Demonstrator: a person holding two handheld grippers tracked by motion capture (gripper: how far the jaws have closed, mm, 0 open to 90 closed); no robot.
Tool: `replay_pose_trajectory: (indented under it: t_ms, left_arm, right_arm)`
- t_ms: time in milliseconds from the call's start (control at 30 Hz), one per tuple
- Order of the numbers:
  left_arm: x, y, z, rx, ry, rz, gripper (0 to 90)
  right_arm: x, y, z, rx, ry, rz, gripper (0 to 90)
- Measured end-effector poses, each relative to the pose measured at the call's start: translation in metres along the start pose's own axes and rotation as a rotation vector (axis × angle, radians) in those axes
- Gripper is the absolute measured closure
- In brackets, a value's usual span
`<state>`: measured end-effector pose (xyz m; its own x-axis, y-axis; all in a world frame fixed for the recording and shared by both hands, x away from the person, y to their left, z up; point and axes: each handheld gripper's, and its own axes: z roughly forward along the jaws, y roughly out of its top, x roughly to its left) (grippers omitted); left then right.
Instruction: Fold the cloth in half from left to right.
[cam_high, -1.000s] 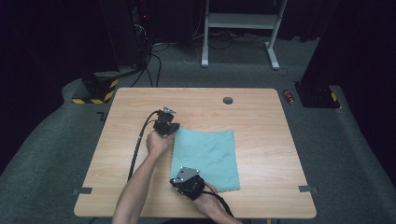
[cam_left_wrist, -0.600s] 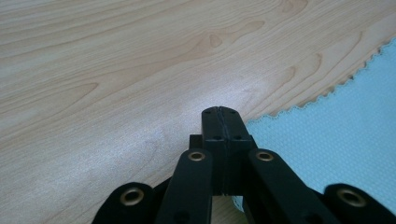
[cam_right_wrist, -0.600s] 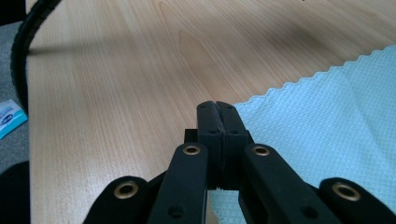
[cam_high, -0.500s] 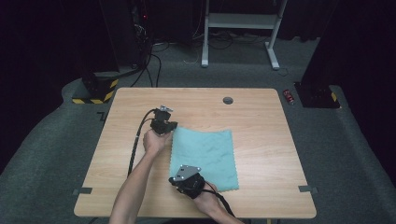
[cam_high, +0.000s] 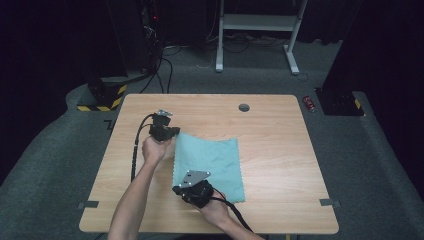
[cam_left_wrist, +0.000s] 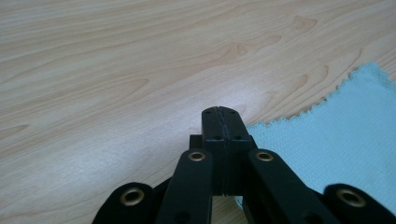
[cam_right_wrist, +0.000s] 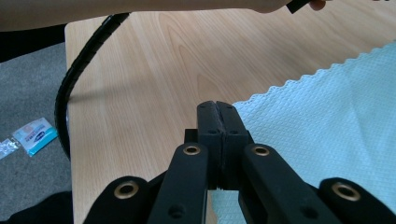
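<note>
The right tongs (cam_high: 186, 186), nearest at 6 o'clock, are closed on the near left corner of the teal cloth (cam_high: 212, 162), wrist bent leftward. Farther off at 10 o'clock, the left tongs (cam_high: 172, 134) are clamped on the far left corner, forearm stretched over the desk (cam_high: 280, 130).

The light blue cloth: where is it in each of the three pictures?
High view: the light blue cloth lies at the middle of the wooden table.
Left gripper view: at the right edge, beside the shut tool.
Right gripper view: the right half, running under the shut tool.
Shared landmark: the cloth's zigzag edge on the pale wood.
</note>
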<state>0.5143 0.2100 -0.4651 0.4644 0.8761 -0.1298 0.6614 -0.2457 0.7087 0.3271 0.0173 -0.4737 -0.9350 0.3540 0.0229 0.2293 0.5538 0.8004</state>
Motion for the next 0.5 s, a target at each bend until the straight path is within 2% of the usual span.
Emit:
replay_pose_trajectory:
  t_ms: [33,133,233,500]
  left_arm:
    - [0.001,0.000,-0.004,-0.005,0.003,-0.002,90.0]
    - [0.002,0.001,-0.010,-0.001,0.032,0.028,90.0]
    - [0.000,0.001,-0.013,-0.006,0.035,0.027,90.0]
    - [-0.020,0.006,0.005,-0.003,0.016,0.070,90.0]
  right_arm:
    - [0.000,0.000,0.000,0.000,0.000,0.000,90.0]
    - [0.001,0.003,-0.001,-0.019,0.007,0.003,90.0]
    - [0.002,0.000,-0.005,-0.029,0.001,0.006,90.0]
    - [-0.007,-0.021,-0.026,-0.039,-0.037,0.041,90.0]
